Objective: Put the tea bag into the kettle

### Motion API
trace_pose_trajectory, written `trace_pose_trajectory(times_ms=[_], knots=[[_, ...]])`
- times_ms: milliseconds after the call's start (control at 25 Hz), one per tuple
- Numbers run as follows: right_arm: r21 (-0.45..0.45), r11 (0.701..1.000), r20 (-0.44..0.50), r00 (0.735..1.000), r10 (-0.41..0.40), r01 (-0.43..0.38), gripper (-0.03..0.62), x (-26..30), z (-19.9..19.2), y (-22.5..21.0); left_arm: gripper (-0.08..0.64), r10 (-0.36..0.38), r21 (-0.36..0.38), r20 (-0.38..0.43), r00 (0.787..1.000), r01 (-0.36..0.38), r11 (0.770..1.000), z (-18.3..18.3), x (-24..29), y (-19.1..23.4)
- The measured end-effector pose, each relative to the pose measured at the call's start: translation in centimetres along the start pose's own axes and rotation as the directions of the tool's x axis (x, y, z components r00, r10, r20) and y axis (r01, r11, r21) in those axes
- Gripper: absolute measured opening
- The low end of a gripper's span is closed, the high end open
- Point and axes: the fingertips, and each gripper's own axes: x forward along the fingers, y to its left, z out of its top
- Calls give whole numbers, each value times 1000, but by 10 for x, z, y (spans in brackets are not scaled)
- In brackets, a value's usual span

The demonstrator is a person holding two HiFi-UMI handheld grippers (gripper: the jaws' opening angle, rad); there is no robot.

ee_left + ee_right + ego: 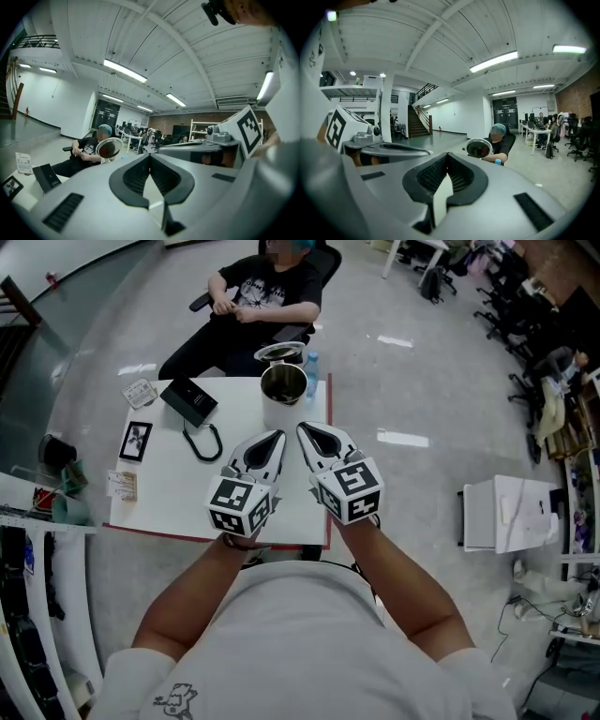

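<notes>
Closed and empty, the left tongs (278, 435) and right tongs (302, 427) hover side by side over the table (187, 507). The kettle (283, 383) stands open at its far edge. A packet (122, 486) near the left edge may be the tea bag. Judged so, pick-up and drop both remain.

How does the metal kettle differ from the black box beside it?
The kettle is round, shiny steel; the black box is dark, matte and rectangular. The kettle stands tall at the far edge with its lid tipped open; the box sits lower, to its left in the head view. Both rest on the white table.
</notes>
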Motion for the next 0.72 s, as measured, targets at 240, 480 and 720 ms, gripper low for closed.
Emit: trace_pose_trajectory(times_ms=[240, 480, 720], knots=[[18, 995, 31, 995, -98, 97, 11, -1, 9, 44, 9, -87, 18, 0, 996, 87, 996, 3, -42, 11], [45, 984, 73, 981, -178, 175, 11, -17, 13, 98, 9, -154, 33, -9, 988, 154, 988, 7, -93, 15], [86, 972, 105, 968, -228, 220, 11, -34, 8, 140, 9, -180, 40, -11, 984, 181, 983, 10, -137, 16]])
